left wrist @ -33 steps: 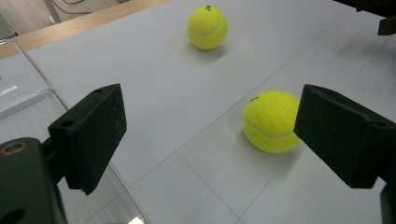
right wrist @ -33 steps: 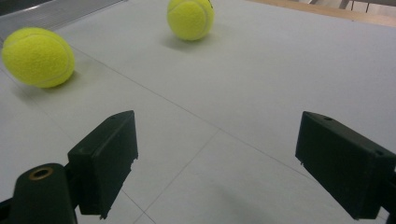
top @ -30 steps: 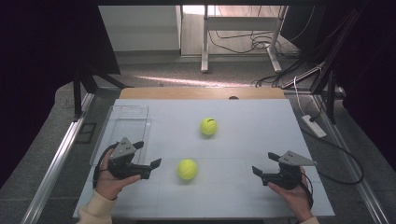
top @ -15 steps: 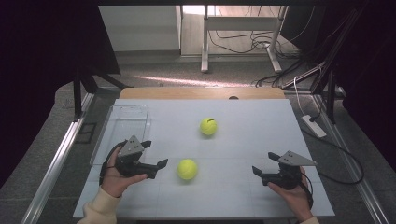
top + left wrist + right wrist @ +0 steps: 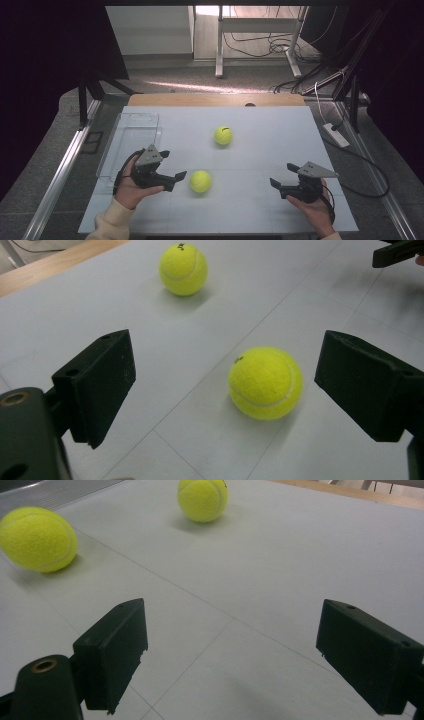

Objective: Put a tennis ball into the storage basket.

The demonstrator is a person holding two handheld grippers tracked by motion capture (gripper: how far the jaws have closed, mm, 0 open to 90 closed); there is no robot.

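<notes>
Nothing had been gripped yet: the near ball (image 5: 200,181) lay on the worktop (image 5: 260,150) just ahead of the spread left claw (image 5: 172,176), the far ball (image 5: 223,135) lay untouched, and the right claw (image 5: 281,176) was held spread, well apart.

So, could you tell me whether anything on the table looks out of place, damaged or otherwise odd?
Nothing stands out. Two tennis balls, the near one and the far one, sit intact on the white table. The clear tray lies flat and square along the left edge. The left gripper and right gripper are both open.
</notes>
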